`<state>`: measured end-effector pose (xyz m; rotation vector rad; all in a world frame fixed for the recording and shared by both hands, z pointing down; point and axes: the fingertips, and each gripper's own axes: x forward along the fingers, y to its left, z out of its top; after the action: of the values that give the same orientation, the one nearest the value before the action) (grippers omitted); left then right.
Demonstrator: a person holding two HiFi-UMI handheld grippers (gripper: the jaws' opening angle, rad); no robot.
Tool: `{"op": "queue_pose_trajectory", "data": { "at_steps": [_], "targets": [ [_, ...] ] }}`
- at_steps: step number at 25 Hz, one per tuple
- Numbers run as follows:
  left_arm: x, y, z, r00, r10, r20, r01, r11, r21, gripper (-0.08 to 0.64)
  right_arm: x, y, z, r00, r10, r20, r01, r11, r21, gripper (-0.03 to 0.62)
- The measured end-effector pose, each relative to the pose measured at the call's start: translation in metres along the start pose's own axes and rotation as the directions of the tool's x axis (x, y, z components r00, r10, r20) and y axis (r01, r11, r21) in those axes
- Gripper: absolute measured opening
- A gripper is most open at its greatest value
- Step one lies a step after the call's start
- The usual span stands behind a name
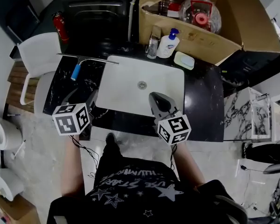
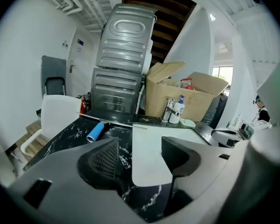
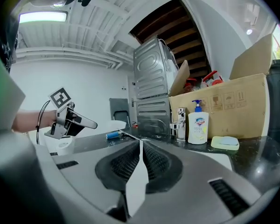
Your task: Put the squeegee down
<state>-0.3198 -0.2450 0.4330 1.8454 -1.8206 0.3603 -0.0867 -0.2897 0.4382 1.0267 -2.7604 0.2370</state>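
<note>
The squeegee, a blue handle on a long thin metal blade, lies flat on the black marble counter at the back left, with nothing holding it. It also shows in the left gripper view as the squeegee beyond the jaws, and as the small, far squeegee in the right gripper view. My left gripper is open and empty over the counter's left front, short of the squeegee. My right gripper is shut and empty over the front of the white sink.
Behind the sink stand a tap, a soap pump bottle and a green soap dish, with an open cardboard box behind them. A white chair and a red fire extinguisher are at the left.
</note>
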Motion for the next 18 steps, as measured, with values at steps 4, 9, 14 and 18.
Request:
{"op": "queue_pose_trajectory", "data": {
  "at_steps": [4,9,14,18],
  "targets": [
    [-0.03,-0.026,-0.028,0.999,0.032,0.011,-0.032,0.999,0.004,0.302,-0.03,0.008,-0.008,0.999,0.045,0.001,-0.045,0.999,-0.027,0.055],
    [-0.067,-0.061,-0.069,0.998,0.05,0.025,-0.049,0.998,-0.037,0.257,-0.074,0.017,-0.024,0.996,0.09,-0.004,-0.09,0.994,-0.056,0.055],
    [-0.1,-0.097,-0.106,0.996,0.073,0.045,-0.069,0.995,-0.074,0.207,-0.12,0.022,-0.042,0.992,0.126,-0.008,-0.126,0.989,-0.071,0.055],
    [-0.124,-0.128,-0.129,0.994,0.095,0.051,-0.09,0.992,-0.092,0.173,-0.157,0.021,-0.05,0.989,0.151,-0.01,-0.151,0.986,-0.076,0.055]
  ]
}}
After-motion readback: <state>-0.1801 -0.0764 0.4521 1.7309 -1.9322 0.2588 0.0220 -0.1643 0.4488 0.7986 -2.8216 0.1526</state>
